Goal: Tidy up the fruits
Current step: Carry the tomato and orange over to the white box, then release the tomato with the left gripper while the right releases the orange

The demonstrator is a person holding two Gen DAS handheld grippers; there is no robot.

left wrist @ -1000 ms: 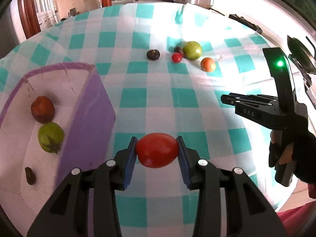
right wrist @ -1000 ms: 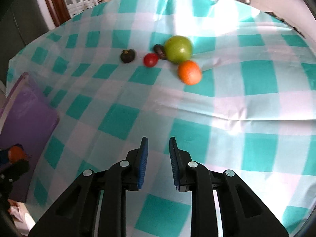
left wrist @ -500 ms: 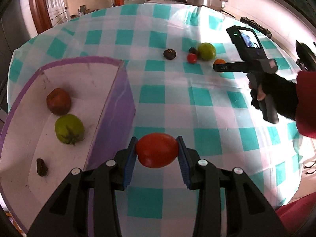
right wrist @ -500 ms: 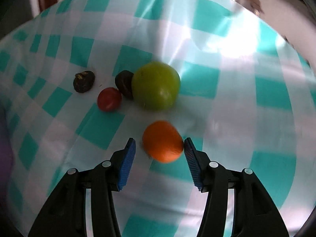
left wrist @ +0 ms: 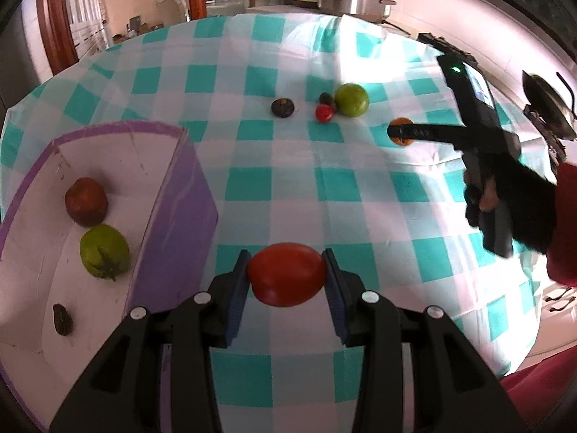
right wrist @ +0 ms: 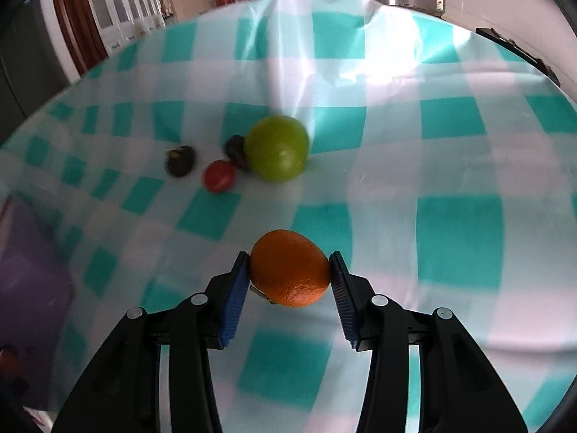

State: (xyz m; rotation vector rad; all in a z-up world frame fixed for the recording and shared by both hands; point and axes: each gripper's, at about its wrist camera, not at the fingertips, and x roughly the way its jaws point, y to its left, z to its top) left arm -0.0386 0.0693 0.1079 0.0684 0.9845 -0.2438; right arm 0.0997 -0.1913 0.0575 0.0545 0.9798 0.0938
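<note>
At the far left of the left wrist view stands the purple box (left wrist: 187, 195), white inside, resting on the bench's teal-and-white checked cloth (left wrist: 249, 187). Three items lie in the box: a dark red tomato (left wrist: 86, 201) toward the far end, a green tomato (left wrist: 104, 251) just beside it on the near side, and a small dark fruit (left wrist: 62, 319) nearer the camera, apart from the other two. To the right of the box wall, the left claw (left wrist: 286, 276) grips a large red tomato (left wrist: 286, 274); both blue pads press against its sides, and it is held above the cloth beside the box. Farther back on the cloth, a loose group lies in a row: a dark round fruit (left wrist: 282, 107), then a small red tomato (left wrist: 324, 112) with a second dark fruit (left wrist: 326, 99) touching it from behind, then a green fruit (left wrist: 351, 100) touching that dark fruit. To the right of this group, the right claw (right wrist: 290, 276) is closed on an orange (right wrist: 290, 274), with one blue pad on each side; in the left wrist view the orange (left wrist: 402, 122) shows only partly behind the black finger. In the right wrist view the background is blurred, and the same group sits beyond the orange to its left, well apart from it. At the far right, a gloved hand (left wrist: 505, 198) holds the right claw's handle.
</note>
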